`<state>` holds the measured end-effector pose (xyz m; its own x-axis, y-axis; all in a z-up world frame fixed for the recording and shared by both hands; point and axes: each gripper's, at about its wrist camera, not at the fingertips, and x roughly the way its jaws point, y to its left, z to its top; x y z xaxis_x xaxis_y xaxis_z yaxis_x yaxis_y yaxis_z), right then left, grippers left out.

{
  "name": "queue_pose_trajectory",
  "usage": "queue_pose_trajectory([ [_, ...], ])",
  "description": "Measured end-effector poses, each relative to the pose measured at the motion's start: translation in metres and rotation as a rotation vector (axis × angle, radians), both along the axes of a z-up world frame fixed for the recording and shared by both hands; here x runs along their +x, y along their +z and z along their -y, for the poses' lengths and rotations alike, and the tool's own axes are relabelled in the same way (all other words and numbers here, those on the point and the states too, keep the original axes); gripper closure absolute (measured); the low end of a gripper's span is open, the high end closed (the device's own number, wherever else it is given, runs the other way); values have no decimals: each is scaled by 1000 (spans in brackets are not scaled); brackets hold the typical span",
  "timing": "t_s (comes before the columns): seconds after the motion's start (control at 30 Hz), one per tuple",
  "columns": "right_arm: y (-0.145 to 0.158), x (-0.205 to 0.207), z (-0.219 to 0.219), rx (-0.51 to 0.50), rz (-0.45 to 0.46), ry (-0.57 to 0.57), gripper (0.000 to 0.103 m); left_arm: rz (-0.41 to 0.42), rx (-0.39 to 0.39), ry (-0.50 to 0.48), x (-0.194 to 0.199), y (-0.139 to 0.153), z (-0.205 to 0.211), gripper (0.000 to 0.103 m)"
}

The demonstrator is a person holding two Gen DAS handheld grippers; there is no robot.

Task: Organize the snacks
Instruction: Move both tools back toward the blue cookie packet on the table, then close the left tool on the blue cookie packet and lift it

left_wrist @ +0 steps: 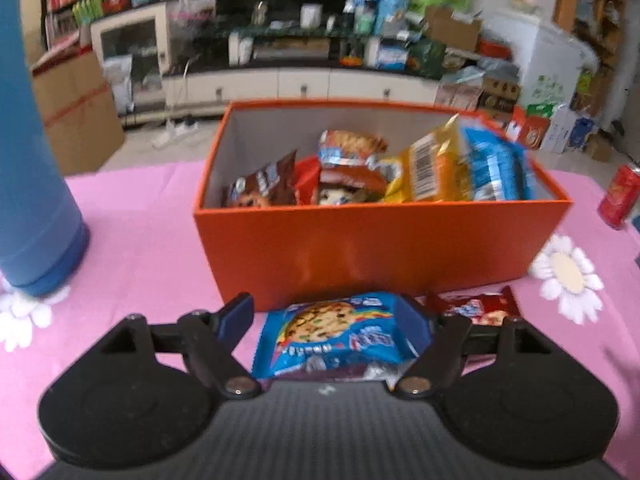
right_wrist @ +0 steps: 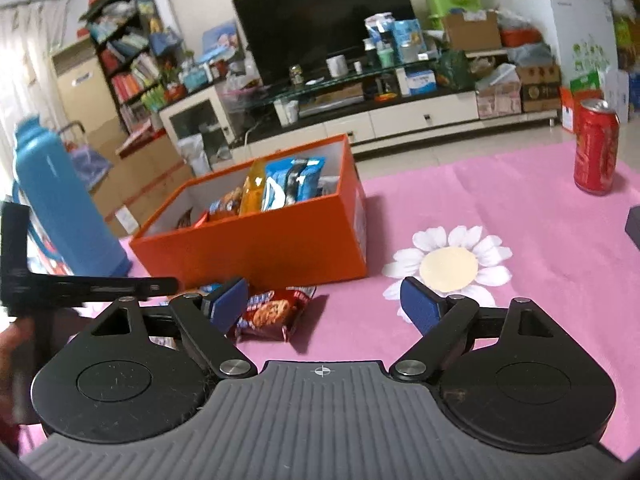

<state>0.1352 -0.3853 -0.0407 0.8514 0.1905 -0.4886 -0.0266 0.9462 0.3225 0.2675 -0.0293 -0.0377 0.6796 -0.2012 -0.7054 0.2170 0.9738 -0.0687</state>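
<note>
Left gripper (left_wrist: 326, 318) spread wide around a blue cookie packet (left_wrist: 334, 334) lying on the pink tablecloth (left_wrist: 140, 232), just in front of the orange box (left_wrist: 376, 240); right pad seemingly touching the wrapper, though blurred. Best closed squarely across the packet's middle, then lifted clear of the near wall before dropping in. Right gripper (right_wrist: 324, 306) spread apart, holding nothing, beside a red cookie packet (right_wrist: 276, 314). Inside the box: brown, red, yellow and blue snack packets (left_wrist: 436, 168), heaped toward the right.

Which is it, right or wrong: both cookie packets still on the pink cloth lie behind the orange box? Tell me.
Wrong. In the left wrist view the blue cookie packet and the red cookie packet lie in front of the orange box, not behind it, on the pink cloth.
</note>
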Motion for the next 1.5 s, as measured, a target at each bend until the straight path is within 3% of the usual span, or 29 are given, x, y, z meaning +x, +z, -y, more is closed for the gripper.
queue_pose_trajectory([
  [0.13, 0, 2, 3, -9, -5, 0, 29, -67, -17, 28, 7, -15, -6, 31],
  [0.2, 1, 6, 0, -7, -15, 4, 29, -96, -55, 21, -1, -20, -15, 32],
  [0.33, 4, 9, -6, 0, -19, 18, 28, -154, -44, 4, -28, -31, -29, 32],
  [0.53, 4, 10, -29, -35, -23, 81, 25, -120, 91, -110, -84, -32, -23, 42],
  [0.63, 3, 10, -36, -47, -26, 99, 25, -84, 89, -124, -98, -22, -25, 40],
  [0.77, 0, 12, -40, -72, -30, 100, 24, 7, 30, -43, -66, 7, -35, 25],
  [0.9, -7, 19, -37, -54, -62, 91, 24, -43, -85, -17, -15, 7, -34, 24],
  [1.03, -12, 23, -36, -57, -78, 88, 24, -55, -44, 34, 12, -2, -23, 29],
  [1.07, -13, 24, -36, -59, -80, 90, 24, -73, -48, 27, 13, -4, -21, 36],
  [1.17, -13, 25, -38, -61, -86, 98, 24, -113, -23, -33, 9, -15, -9, 40],
  [1.5, -10, 21, -34, -48, -79, 93, 22, -37, 126, -263, -66, -17, 15, 42],
])
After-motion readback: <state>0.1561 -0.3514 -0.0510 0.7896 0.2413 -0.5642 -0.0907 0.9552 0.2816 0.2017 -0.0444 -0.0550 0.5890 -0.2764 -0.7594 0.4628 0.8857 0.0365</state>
